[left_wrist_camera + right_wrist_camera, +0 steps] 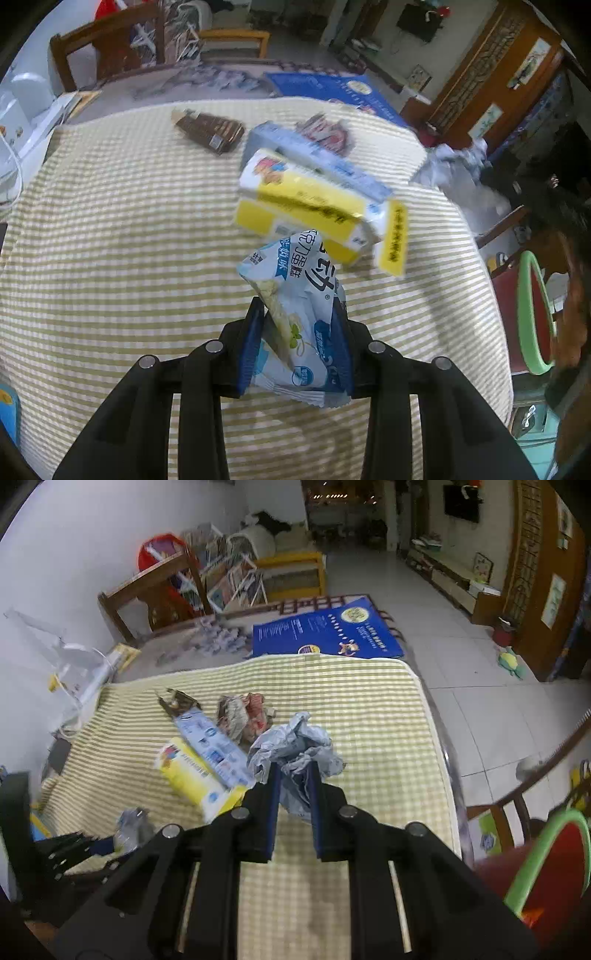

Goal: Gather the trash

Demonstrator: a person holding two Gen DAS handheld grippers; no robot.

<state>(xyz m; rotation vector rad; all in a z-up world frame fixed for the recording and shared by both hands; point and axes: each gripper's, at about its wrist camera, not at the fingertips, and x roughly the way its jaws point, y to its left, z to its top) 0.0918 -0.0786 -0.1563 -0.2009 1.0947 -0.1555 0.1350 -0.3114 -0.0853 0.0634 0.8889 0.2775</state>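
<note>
Wrapper (295,314) light, crinkly, slippery: pinched mid-body in left tongs (297,336). Crumpled paper (295,753) soft, springy: clamped in right tongs (293,775).

On the checked cloth (369,709), two cartons (207,760) lie side by side at the left, the crumpled wrapper (243,712) just behind them, another wrapper (177,701) farther back-left, and the flat board (325,631) beyond the cloth's far edge.
</note>
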